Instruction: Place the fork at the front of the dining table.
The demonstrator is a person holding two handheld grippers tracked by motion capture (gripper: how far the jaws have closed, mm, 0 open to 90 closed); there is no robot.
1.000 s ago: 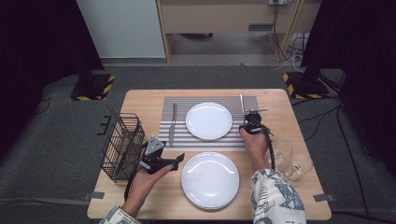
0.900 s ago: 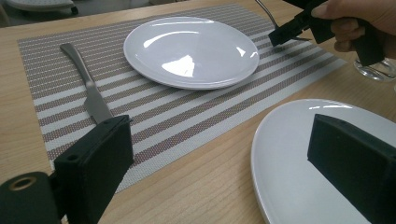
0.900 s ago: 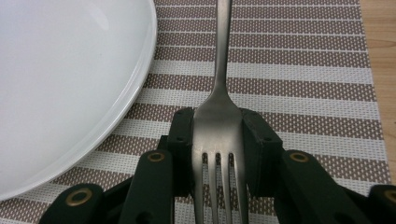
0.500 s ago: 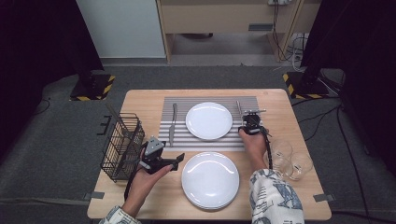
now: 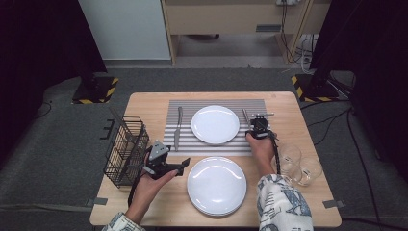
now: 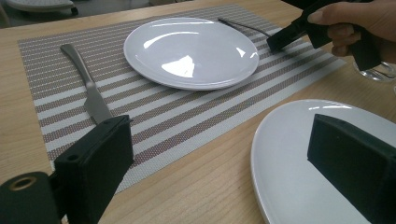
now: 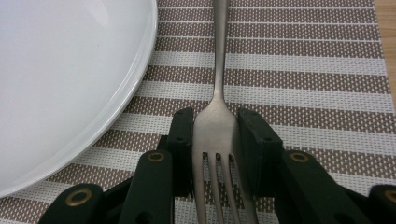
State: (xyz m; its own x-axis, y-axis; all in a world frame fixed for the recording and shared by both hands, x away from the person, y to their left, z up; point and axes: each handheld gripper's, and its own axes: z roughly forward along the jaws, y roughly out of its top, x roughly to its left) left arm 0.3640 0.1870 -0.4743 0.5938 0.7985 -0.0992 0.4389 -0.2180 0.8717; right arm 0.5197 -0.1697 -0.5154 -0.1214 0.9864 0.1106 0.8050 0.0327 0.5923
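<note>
Beneath the right tool [image 7: 216,149], fork [image 7: 218,93] tine tips are cut off.

A pale wooden counter [image 5: 154,103] carries a grey-and-white striped woven placemat [image 5: 219,144], a black wire basket [image 5: 124,151] at its left edge, a stack of round white plates [image 5: 216,185] near the front, and two clear glass tumblers [image 5: 298,166] at the right.
</note>
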